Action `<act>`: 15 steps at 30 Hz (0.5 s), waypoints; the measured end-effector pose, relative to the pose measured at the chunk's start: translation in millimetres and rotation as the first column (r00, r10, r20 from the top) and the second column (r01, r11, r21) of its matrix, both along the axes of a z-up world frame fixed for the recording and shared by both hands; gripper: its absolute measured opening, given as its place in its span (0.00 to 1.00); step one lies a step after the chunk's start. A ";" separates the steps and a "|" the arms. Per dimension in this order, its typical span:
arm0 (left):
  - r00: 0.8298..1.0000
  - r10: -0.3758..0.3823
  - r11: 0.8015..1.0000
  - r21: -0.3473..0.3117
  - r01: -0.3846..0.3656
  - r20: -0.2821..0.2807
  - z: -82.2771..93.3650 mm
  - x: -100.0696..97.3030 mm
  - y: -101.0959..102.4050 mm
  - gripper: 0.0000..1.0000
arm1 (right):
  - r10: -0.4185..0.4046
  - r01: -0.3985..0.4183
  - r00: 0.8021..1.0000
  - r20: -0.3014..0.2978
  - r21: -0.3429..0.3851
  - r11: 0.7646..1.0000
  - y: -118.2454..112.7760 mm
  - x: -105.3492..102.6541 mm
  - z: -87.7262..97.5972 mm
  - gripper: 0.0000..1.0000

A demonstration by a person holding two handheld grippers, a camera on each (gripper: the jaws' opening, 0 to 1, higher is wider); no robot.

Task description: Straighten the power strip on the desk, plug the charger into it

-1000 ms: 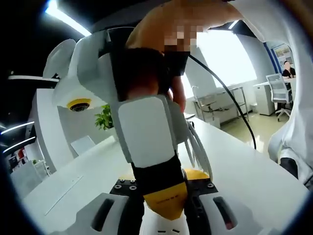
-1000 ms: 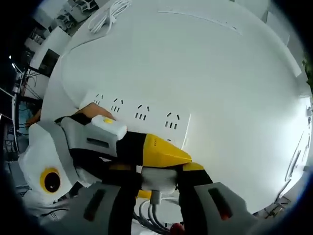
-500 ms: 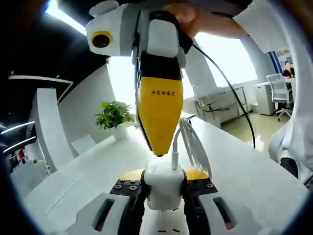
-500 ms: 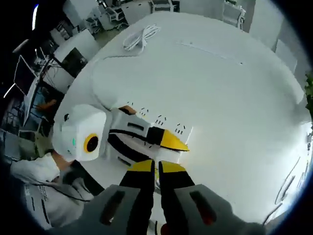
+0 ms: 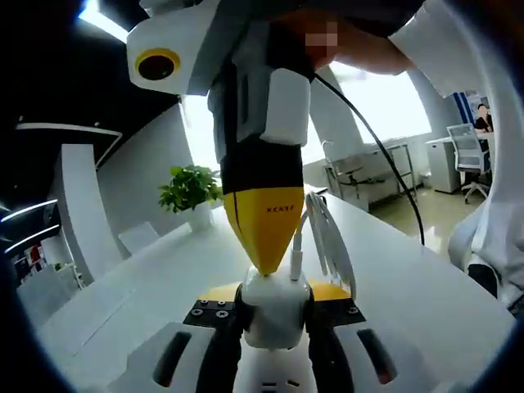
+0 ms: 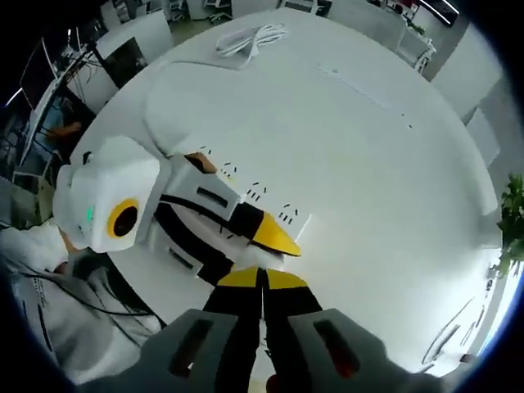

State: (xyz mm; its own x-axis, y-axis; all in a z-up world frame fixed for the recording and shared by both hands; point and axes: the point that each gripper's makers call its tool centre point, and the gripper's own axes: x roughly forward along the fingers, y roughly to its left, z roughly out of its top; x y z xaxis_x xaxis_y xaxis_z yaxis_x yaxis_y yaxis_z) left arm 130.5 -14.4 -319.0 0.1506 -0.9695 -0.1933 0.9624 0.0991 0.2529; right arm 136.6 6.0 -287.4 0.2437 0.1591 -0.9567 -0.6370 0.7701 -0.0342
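Observation:
The white charger [image 5: 274, 307] stands in the end socket of the white power strip [image 5: 270, 383], between the fingertips of my left gripper [image 5: 273, 291]. Its jaws close in from both sides and appear to hold the strip's end. The charger's white cable [image 5: 323, 237] loops up behind it. My right gripper [image 5: 266, 262] comes down from above, shut, its yellow tip touching the charger's top. In the right gripper view my right gripper [image 6: 262, 282] has its tips together over the charger [image 6: 264, 262]. There the left gripper [image 6: 274, 237] lies along the power strip [image 6: 237, 184].
The strip lies on a wide white desk [image 6: 368, 164]. A coiled white cable [image 6: 250, 37] rests at the desk's far side. A potted plant [image 5: 190, 190] stands at the far end. A person's sleeve [image 6: 49, 327] is beside the desk edge.
A second ago my right gripper held the charger at the strip. It let go, rose a little and shut. Its tip has since come down onto the charger's top.

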 end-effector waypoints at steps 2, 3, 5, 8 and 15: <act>1.000 0.003 1.000 0.003 -0.003 -0.003 -0.5 -0.1 0.5 0.31 | 0.020 -0.020 1.000 -0.007 -0.011 1.000 0.9 -1.3 -0.8 0.01; 1.000 0.003 1.000 0.005 -0.003 -0.002 -0.9 -0.7 0.4 0.31 | 0.032 -0.033 0.999 -0.006 -0.024 0.999 1.1 -2.0 -0.2 0.00; 1.000 0.003 1.000 0.009 -0.003 0.002 -1.6 -1.2 0.2 0.32 | 0.065 -0.065 0.998 0.004 -0.058 0.996 0.9 -3.6 -1.1 0.00; 1.000 0.007 1.000 0.015 -0.007 0.002 -2.5 -1.0 0.3 0.31 | 0.073 -0.072 0.997 0.004 -0.073 0.995 1.9 -3.9 -2.6 0.00; 0.999 0.039 0.996 0.077 -0.039 0.004 -11.8 7.8 -6.0 0.31 | 0.122 -0.123 0.992 -0.018 -0.157 0.980 -7.7 1.0 -21.2 0.00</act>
